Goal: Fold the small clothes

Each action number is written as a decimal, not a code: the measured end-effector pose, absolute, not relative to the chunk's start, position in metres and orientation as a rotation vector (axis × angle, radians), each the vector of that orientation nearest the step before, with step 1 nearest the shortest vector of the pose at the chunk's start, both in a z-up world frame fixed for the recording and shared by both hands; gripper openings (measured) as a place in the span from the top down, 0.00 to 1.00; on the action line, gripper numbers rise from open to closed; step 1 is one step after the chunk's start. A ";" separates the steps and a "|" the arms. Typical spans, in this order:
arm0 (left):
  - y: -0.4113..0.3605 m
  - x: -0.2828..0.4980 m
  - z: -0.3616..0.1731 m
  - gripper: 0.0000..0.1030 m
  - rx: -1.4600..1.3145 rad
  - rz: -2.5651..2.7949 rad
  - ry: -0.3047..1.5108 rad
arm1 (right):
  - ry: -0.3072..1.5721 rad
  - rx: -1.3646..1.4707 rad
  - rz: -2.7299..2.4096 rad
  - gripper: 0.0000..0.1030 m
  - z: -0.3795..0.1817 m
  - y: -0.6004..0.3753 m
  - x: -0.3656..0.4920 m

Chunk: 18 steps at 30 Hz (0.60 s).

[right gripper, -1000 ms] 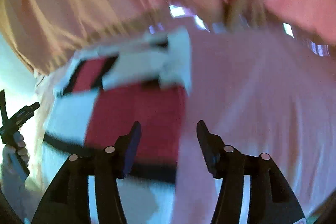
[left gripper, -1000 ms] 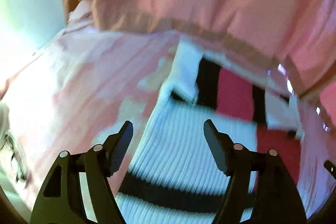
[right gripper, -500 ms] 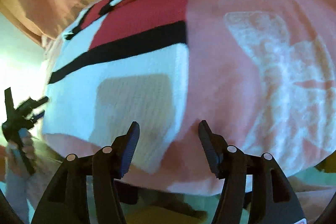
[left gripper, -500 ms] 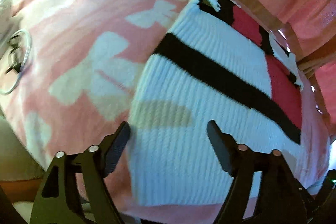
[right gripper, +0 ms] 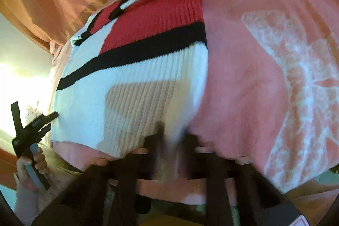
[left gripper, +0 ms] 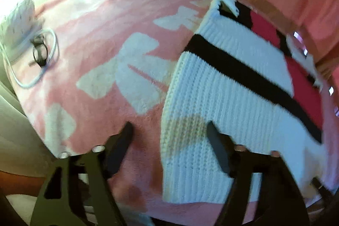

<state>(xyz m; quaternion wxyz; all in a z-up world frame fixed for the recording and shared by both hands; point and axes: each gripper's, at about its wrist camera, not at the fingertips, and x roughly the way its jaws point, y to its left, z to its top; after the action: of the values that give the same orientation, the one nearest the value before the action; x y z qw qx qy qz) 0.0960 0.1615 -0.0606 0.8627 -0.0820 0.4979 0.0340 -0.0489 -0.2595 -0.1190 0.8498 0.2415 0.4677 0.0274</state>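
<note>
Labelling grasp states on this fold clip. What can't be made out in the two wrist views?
- Right wrist view: the right hand-held gripper is motion-blurred at the knit garment's near corner; its fingers look shut, but whether they pinch the knit alone or the pink blanket too is unclear.
- Left wrist view: the left hand-held gripper straddles the garment's side edge; contact with the fabric is unclear.
- Both views: the garment's far end is small and distorted.
</note>
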 end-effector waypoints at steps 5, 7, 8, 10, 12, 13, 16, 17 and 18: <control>0.160 0.096 -0.051 0.90 -0.227 -0.046 1.097 | 0.916 0.476 0.031 0.94 -0.095 -0.262 -0.061; 0.158 0.084 -0.038 0.91 -0.263 -0.114 1.093 | 0.862 0.453 0.023 0.94 -0.073 -0.266 -0.073; 0.156 0.078 -0.032 0.95 -0.272 -0.141 1.090 | 0.843 0.441 0.018 0.94 -0.063 -0.267 -0.079; 0.152 0.061 -0.018 0.96 -0.286 -0.190 1.088 | 0.813 0.408 0.004 0.95 -0.042 -0.270 -0.096; 0.148 0.042 -0.005 0.97 -0.291 -0.227 1.084 | 0.808 0.373 -0.017 0.95 -0.030 -0.271 -0.111; 0.146 0.029 0.000 0.97 -0.284 -0.249 1.088 | 0.812 0.355 -0.028 0.95 -0.025 -0.271 -0.121; 0.138 -0.006 0.010 0.97 -0.236 -0.287 1.102 | 0.836 0.346 -0.041 0.95 -0.015 -0.267 -0.155; 0.136 -0.022 0.012 0.97 -0.214 -0.294 1.110 | 0.848 0.354 -0.035 0.95 -0.015 -0.269 -0.168; 0.135 -0.034 0.015 0.97 -0.204 -0.299 1.117 | 0.867 0.354 -0.027 0.95 -0.015 -0.269 -0.186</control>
<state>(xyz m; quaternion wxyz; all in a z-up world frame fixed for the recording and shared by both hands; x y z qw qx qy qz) -0.0342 0.1348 0.0149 0.8326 -0.0964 0.5269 -0.1413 -0.1862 -0.2689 -0.0151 0.8923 0.1705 0.4179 -0.0132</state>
